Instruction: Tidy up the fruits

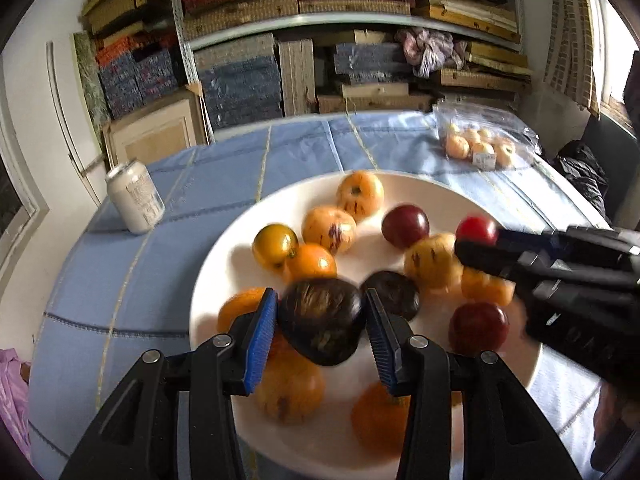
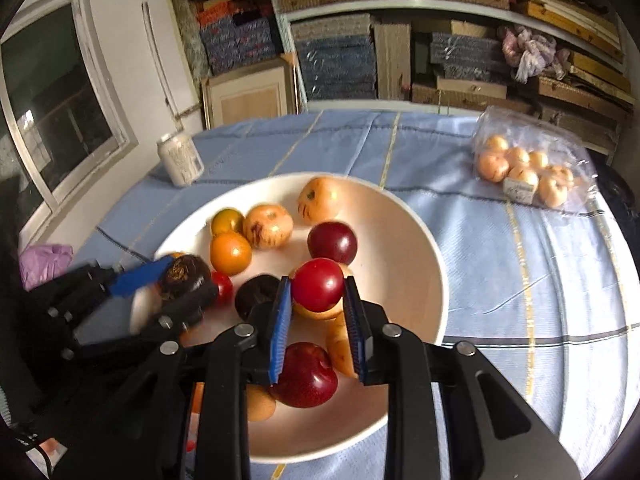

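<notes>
Landmark: white bowl [image 2: 432, 264], centre of tabletop [image 2: 500, 240] w/ blue checked cloth.
Left hand-held gripper [image 1: 322, 312]: clamped on dark purple-brown fruit [image 1: 322, 320], pads touching both flanks, raised over near-left part of bowl.
Right hand-held gripper [image 2: 318, 300]: clamped on small red fruit [image 2: 318, 284], pads pressed on both sides, above middle of bowl.
Bowl contents: mixed heap, not sorted — orange fruits, streaked yellow fruits, red-purple plum [image 2: 332, 242], greenish-yellow fruit [image 1: 275, 245], second dark fruit [image 1: 394, 294].
Outside bowl: clear bag of pale yellow fruits [image 2: 528, 168] at far right of bowl, unopened as far as visible; white can [image 2: 180, 158] at far left of bowl.
Progress: early-to-mid by judgement. Two fruits in grip above bowl; cannot tell whether being lifted out or brought in. No separate groups or second dish visible. Left to do, prob.: set both fruits down, sort rest by kind, maybe deal w/ bag.
Left view only: orange fruits at near edge of bowl under the gripper; right gripper's side profile w/ red fruit at its tip.
Right view only: window left of bowl, purple plastic bag [image 2: 46, 262] near left edge of tabletop, large red fruit [image 2: 308, 376] under own jaws.
</notes>
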Tool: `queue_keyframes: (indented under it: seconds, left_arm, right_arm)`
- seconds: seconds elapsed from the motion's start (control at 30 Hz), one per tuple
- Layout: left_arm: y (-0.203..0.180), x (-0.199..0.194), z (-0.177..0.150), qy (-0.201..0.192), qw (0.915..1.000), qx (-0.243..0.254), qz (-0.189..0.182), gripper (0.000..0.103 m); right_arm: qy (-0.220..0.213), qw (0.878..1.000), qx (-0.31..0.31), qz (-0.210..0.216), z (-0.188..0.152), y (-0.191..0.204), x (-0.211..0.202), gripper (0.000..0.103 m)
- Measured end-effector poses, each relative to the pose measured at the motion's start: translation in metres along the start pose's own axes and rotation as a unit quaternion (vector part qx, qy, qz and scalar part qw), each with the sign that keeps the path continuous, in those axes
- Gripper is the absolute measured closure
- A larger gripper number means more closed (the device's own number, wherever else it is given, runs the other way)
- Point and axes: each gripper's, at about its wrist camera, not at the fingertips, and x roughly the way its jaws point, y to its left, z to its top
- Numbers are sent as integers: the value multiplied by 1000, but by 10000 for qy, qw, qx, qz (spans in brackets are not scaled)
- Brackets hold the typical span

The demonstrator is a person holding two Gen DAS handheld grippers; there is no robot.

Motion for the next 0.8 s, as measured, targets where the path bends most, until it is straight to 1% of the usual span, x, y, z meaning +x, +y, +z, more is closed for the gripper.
queue_keyframes:
  seconds: [0.03,0.07,0.13,0.2,0.23,0.33,0.47,0.53,0.57,0.63,0.8]
  left_arm:
    - [1,0,1,-22,10000,-27,-14,45]
    - [3,-1,1,-26,10000,-66,-23,43]
    - [7,-1,2,-2,9999,-155,-63,43]
    - [13,-3,3,22,9996,-284,-81,36]
    - [16,-5,3,15,9994,-323,-90,30]
    - [28,-18,5,-14,9989,-467,-93,29]
    - [44,-47,5,-176,9984,-528,18,29]
    - [49,-60,1,-237,9983,-519,67,29]
    - [52,-67,-4,-246,9984,-507,101,29]
    - [55,-75,-16,-218,9984,-502,129,29]
    - [56,-81,-50,-22,9985,-547,73,29]
  right_arm:
    - [-7,10000,-23,-49,-2,0,4,77]
    - [1,9999,-49,-91,-3,0,6,76]
    - [-5,9999,-32,-100,-5,-1,8,67]
    - [-55,10000,23,-69,-6,-4,5,62]
    - [-78,9999,34,-63,-5,-5,2,62]
    - [-247,9997,43,-57,-1,-4,-17,62]
    - [-725,9974,-43,30,4,8,-68,61]
    - [-905,9958,-99,84,1,15,-89,53]
    - [-1038,9944,-123,138,-5,20,-103,51]
    - [-1139,9932,-128,227,-16,27,-118,49]
    - [-1171,9923,-5,404,-53,39,-137,49]
